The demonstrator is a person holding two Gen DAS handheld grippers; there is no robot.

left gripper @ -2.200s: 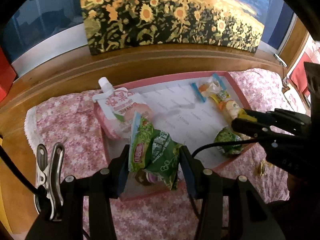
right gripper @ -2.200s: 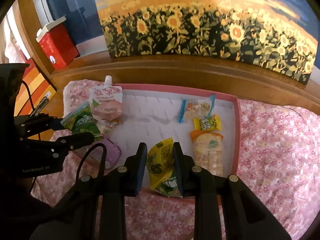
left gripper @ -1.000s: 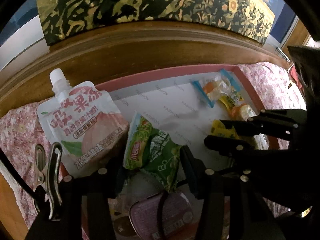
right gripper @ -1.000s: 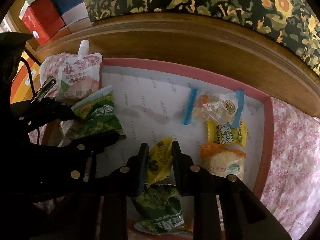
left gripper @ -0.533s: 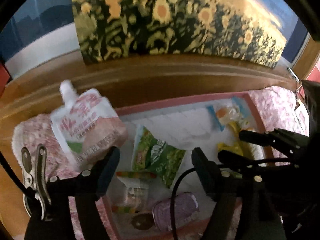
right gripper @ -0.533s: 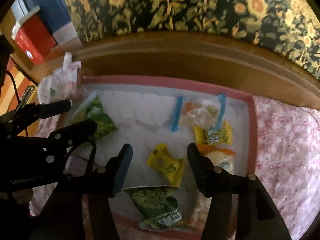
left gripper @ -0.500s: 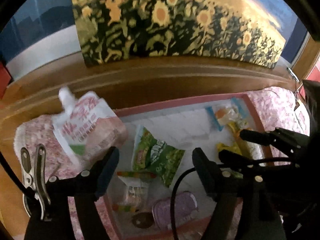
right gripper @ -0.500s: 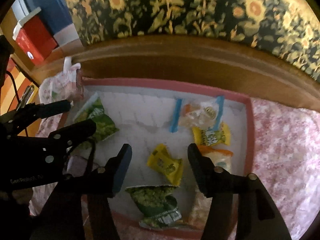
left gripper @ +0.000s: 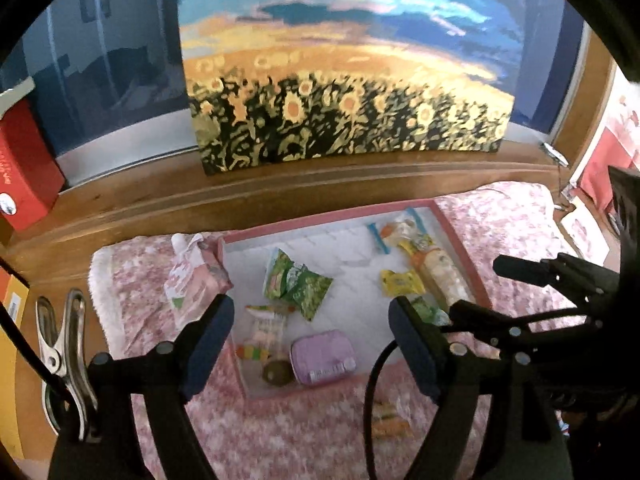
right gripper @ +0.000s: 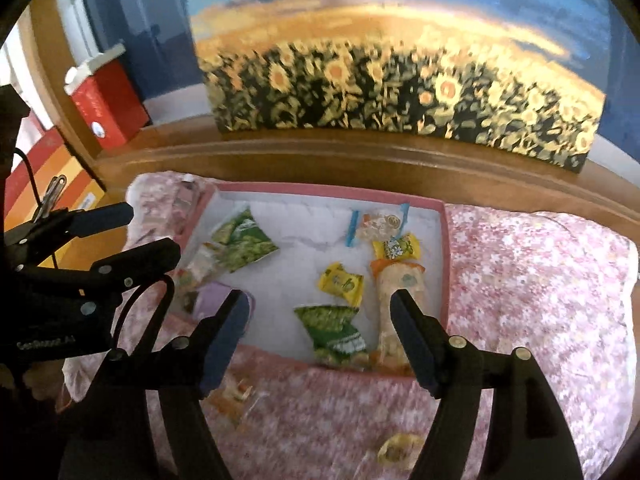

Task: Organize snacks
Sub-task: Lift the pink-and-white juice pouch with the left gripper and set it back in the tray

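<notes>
Both tools, left and right, hang spread wide and empty; mid-frame, the green packet lies slantwise in the tray, top toward upper left.

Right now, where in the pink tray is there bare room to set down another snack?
The pink tray has a bare white patch in its middle, between the green pea bag on the left and the small yellow packet. The far strip is bare too. The right edge and near left corner are crowded.

sunflower painting on wooden ledge | red box | floral cloth
</notes>
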